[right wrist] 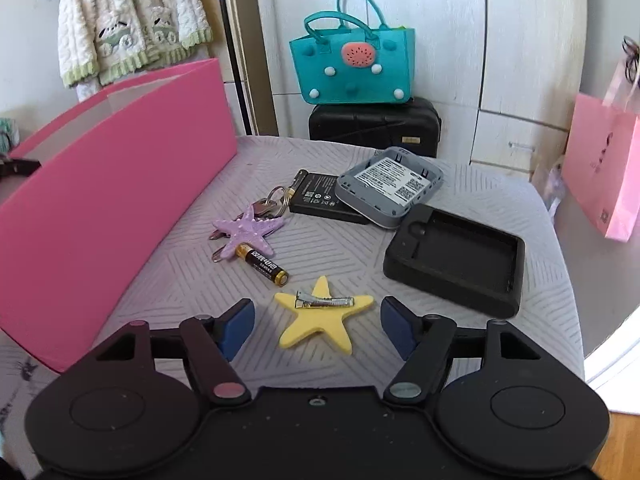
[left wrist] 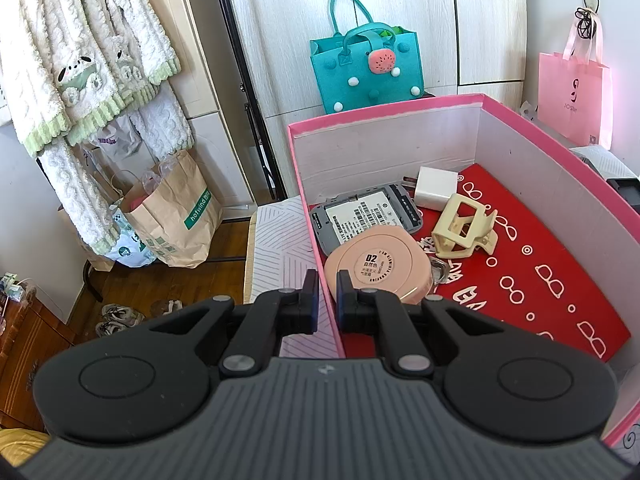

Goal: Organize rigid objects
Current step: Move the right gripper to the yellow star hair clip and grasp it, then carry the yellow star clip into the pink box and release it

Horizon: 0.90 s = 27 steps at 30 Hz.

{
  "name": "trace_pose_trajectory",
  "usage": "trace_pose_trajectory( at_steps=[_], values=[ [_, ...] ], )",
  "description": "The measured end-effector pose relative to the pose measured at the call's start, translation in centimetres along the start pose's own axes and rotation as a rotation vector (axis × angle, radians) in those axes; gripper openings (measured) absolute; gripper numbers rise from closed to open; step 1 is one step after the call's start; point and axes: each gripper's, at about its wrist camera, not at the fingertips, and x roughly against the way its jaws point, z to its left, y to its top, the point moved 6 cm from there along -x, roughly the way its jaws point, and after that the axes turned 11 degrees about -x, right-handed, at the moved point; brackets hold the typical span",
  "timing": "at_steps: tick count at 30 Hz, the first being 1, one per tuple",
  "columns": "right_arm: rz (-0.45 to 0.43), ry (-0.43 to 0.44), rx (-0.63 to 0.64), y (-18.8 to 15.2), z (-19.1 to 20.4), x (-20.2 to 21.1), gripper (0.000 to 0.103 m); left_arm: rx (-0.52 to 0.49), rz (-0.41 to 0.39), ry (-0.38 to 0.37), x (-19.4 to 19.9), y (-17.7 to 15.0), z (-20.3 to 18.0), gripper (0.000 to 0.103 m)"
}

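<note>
In the left wrist view, the left hand-held gripper (left wrist: 324, 300) sits at lower centre, its jaws pinching the near left wall of a pink box (left wrist: 560, 148) that fills the right half of the frame. On the box's red patterned floor lie a grey device shell (left wrist: 360, 216) with its label up, a round pink compact (left wrist: 378, 266) overlapping the shell's near edge, a cream hair claw (left wrist: 464, 226) to the right of the compact, and a white charger (left wrist: 436, 188) near the far wall.

In the right wrist view, the right hand-held gripper (right wrist: 317, 330) stands spread at lower centre, a yellow star hair clip (right wrist: 320, 320) lying metal side up between its blue pads, touched by neither. Just above it lies an AA battery (right wrist: 262, 266), beside a purple starfish (right wrist: 248, 232) resting on a ring of keys (right wrist: 272, 204). At upper right, a second grey device shell (right wrist: 390, 186) leans on a flat black battery pack (right wrist: 316, 198), with a black tray (right wrist: 456, 260) to the right. All rest on a pale striped bed cover (right wrist: 460, 340). The pink box rises at the left edge.
</note>
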Motion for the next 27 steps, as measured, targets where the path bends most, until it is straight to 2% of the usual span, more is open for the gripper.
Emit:
trace_pose_trajectory(
  at_steps=[2,9,11,12,19,23,27],
  values=[
    [-0.019,-0.021,0.038,-0.2,0.5,-0.2,0.077,-0.002,-0.001,0.001,0.0,0.0,0.0,0.008],
    [-0.048,-0.035,0.006,-0.3,0.5,-0.1,0.078,-0.010,-0.015,0.013,0.1,0.2,-0.1,0.008],
    [-0.047,-0.038,0.001,-0.3,0.6,0.0,0.070,-0.011,-0.015,0.013,0.1,0.2,-0.1,0.008],
    [-0.049,-0.035,-0.001,-0.2,0.6,0.2,0.061,-0.010,-0.015,0.013,0.1,0.2,-0.1,0.008],
    [-0.031,-0.018,-0.018,-0.4,0.6,0.8,0.061,0.008,-0.019,0.006,0.1,0.1,0.0,0.008],
    [-0.067,-0.016,-0.020,0.1,0.9,2.0,0.061,0.051,-0.009,-0.016,-0.1,0.0,0.4,0.008],
    [-0.068,0.035,-0.025,0.4,2.1,3.6,0.061,0.045,-0.012,-0.015,0.0,-0.1,0.4,0.008]
  ],
)
